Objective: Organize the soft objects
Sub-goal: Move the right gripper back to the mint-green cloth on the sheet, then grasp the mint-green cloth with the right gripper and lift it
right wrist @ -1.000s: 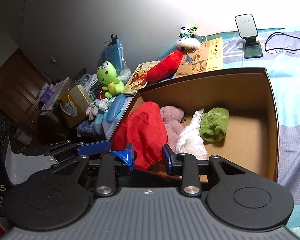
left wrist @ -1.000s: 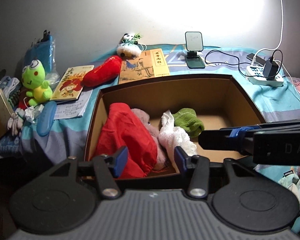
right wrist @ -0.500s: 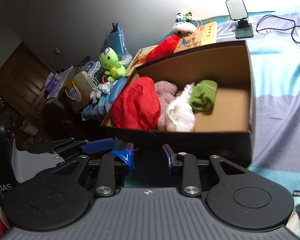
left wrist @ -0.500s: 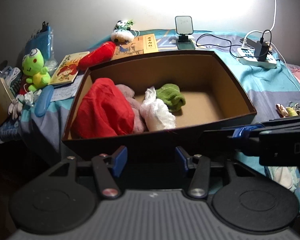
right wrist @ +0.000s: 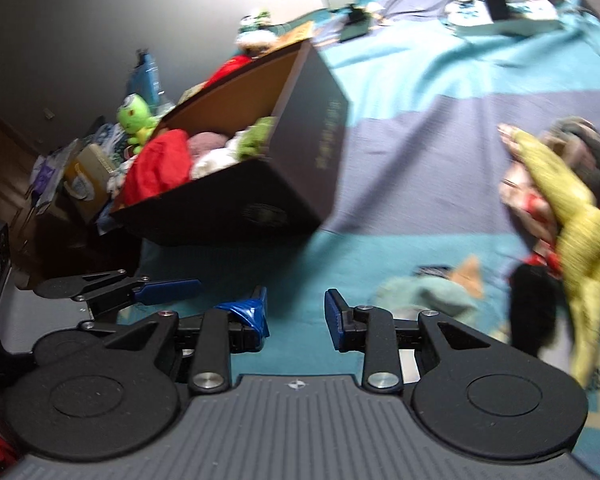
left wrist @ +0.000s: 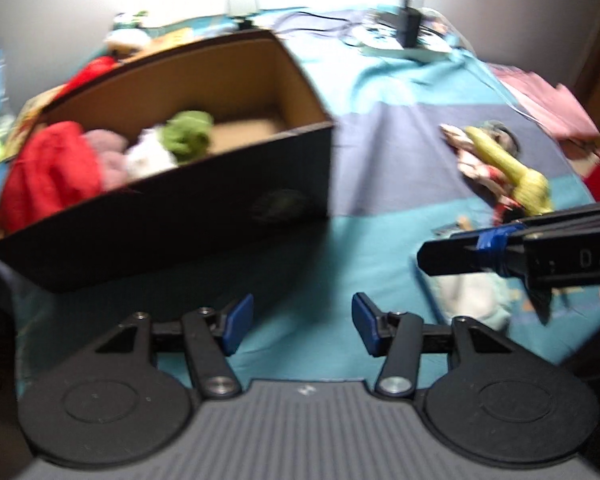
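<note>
A dark cardboard box (left wrist: 180, 208) (right wrist: 308, 152) stands on the bed and holds a red cloth (left wrist: 52, 168), a pink soft item (left wrist: 108, 152), a white one (left wrist: 150, 156) and a green one (left wrist: 188, 132). A yellow-sleeved doll (left wrist: 504, 164) (right wrist: 560, 196) lies on the blanket to the right, with a pale teal soft item (right wrist: 424, 296) (left wrist: 472, 300) in front of it. My left gripper (left wrist: 302, 322) is open and empty above the blanket, right of the box. My right gripper (right wrist: 296, 314) is open and empty, close to the teal item. Both views are motion-blurred.
A green frog plush (right wrist: 136, 116), a red plush (left wrist: 96, 70), books and a panda toy (right wrist: 256, 28) lie beyond the box at the left. A phone stand (left wrist: 242, 0) and a power strip with charger (left wrist: 408, 36) sit at the back. Pink cloth (left wrist: 548, 100) lies at the right edge.
Both grippers pulled back out of the box and swung right. The box now lies to the left and the doll and teal item have come into view. Both stay open.
</note>
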`<state>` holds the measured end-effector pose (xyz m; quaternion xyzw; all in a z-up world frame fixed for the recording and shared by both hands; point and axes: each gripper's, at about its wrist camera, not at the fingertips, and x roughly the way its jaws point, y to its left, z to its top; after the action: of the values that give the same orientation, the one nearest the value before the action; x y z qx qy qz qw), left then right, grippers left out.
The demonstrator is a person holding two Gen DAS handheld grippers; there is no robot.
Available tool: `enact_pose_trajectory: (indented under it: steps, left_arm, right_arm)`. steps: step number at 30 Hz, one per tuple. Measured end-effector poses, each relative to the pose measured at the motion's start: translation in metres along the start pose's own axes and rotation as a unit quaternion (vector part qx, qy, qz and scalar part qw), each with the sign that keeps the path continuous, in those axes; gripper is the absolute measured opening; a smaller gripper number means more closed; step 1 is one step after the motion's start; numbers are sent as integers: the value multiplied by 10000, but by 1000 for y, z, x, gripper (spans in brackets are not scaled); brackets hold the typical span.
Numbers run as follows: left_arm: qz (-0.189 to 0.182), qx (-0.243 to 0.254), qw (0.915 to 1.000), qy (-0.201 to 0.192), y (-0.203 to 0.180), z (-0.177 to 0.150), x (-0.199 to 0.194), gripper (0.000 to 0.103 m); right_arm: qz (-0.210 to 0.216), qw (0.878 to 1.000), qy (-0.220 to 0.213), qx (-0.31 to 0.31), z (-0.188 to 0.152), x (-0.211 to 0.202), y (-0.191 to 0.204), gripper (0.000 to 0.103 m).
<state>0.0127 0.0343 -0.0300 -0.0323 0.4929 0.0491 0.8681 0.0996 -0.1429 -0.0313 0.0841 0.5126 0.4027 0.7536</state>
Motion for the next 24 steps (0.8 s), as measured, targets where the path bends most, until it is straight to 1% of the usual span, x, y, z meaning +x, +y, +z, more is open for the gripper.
enact_pose_trajectory:
  steps: [3, 6, 8, 11, 14, 18, 21, 24]
  left_arm:
    - [-366, 211, 9991, 41, -18, 2, 9, 55]
    - [-744, 444, 9962, 117, -37, 3, 19, 57]
    - [-1104, 545, 9922, 201, -53, 4, 27, 58]
    - [-1509, 674, 9857, 316, -66, 4, 37, 60]
    - [-1646, 779, 9821, 486, -77, 1, 49, 60]
    - [-1811, 723, 9780, 742, -80, -1, 65, 60]
    - [-1866, 651, 9771, 785, -78, -2, 73, 60]
    - [-1977, 590, 9759, 705, -75, -1, 75, 60]
  right_arm:
    - [-212, 9993, -30, 300, -7, -13, -25, 14]
    - [-407, 9975, -48, 567, -15, -21, -45, 15]
    - [-509, 9962, -54, 698, -18, -22, -53, 15]
    - [-487, 9951, 2, 859, -23, -20, -66, 15]
    - [-476, 9945, 78, 931, -27, -13, -71, 15]
    - [-445, 9937, 213, 1007, -30, -1, -75, 15]
    - [-309, 9925, 263, 1155, -29, 6, -78, 16]
    - [-170, 9910, 203, 1309, -27, 9, -79, 16]
